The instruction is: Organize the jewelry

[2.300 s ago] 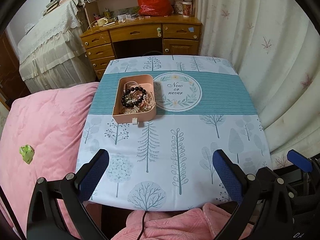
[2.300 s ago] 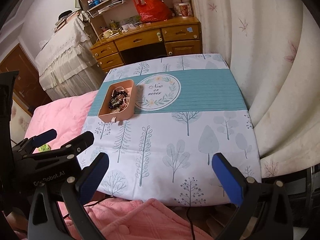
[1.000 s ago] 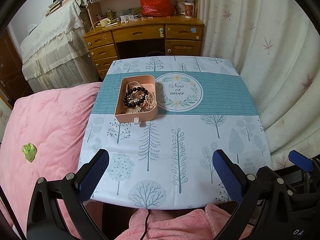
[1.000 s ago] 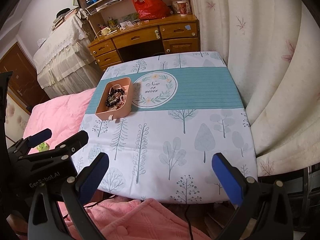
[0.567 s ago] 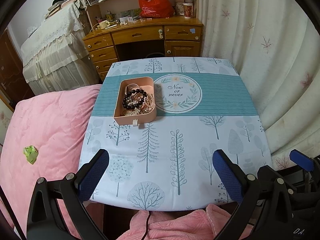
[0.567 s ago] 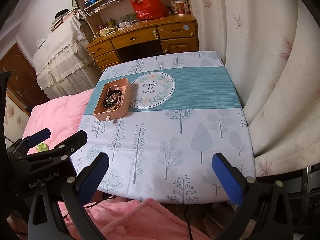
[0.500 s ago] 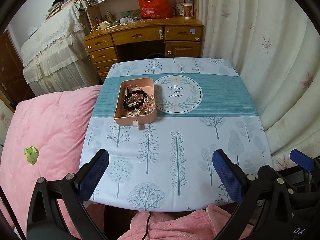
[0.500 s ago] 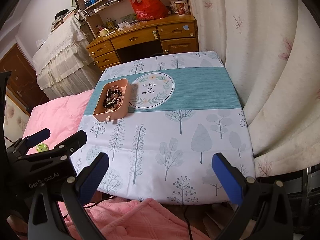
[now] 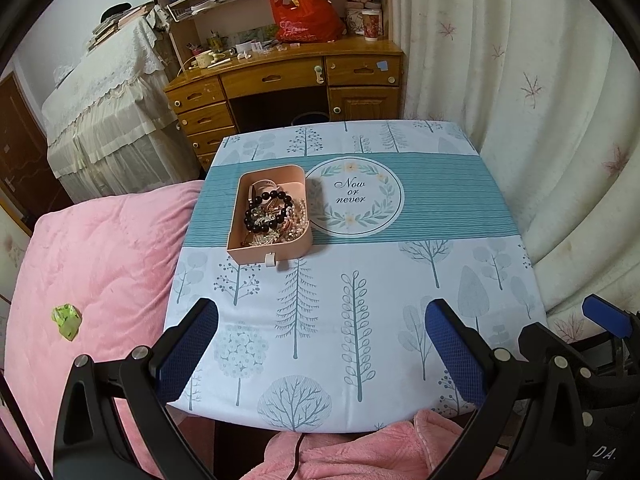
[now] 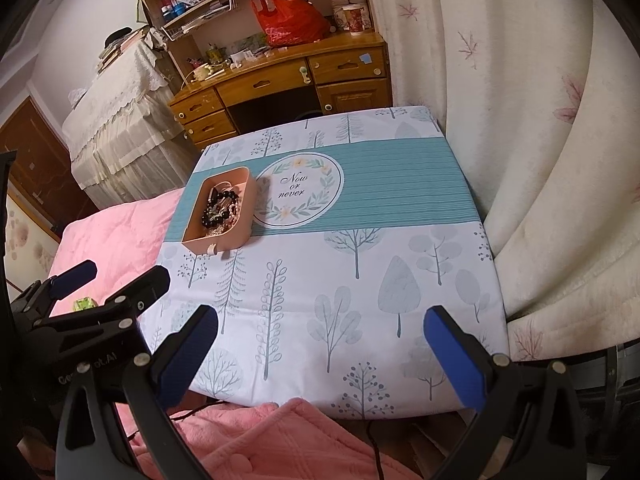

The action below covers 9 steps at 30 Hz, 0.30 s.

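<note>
One pink tray of jewelry lies ahead.
Left gripper and right gripper hover spread wide, empty; scene essentially unchanged from earlier.

Pink tray holds black beads on a teal-banded, tree-printed white tablecloth.

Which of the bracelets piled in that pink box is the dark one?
The black round-bead bracelet, lying on top of the pile in the pink rectangular box. The other strands beneath and beside it are pale: pearly pinkish beads and silvery chain.
</note>
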Available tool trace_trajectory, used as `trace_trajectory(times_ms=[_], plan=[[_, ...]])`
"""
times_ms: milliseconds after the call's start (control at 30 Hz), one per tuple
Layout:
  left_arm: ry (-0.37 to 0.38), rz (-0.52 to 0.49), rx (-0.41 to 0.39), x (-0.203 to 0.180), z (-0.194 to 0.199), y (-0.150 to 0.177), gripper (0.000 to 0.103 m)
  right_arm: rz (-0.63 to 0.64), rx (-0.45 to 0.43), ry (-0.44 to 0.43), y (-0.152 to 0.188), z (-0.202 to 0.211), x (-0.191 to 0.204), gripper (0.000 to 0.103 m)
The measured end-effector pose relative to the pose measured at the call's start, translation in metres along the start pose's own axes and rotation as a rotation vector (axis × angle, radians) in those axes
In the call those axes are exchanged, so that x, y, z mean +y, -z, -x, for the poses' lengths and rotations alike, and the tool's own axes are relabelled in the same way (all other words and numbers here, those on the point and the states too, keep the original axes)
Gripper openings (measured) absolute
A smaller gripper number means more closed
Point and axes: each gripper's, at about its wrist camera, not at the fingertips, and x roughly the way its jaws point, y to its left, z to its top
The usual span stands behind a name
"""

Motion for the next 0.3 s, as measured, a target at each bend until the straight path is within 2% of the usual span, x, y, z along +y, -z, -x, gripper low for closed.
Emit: trace_trajectory(times_ms=[300], plan=[[0.002, -0.001, 0.003, -0.0021, -0.0017, -0.0033, 0.102, -0.011, 0.007, 0.004, -0.0055, -0.0038, -0.0024, 0.103]])
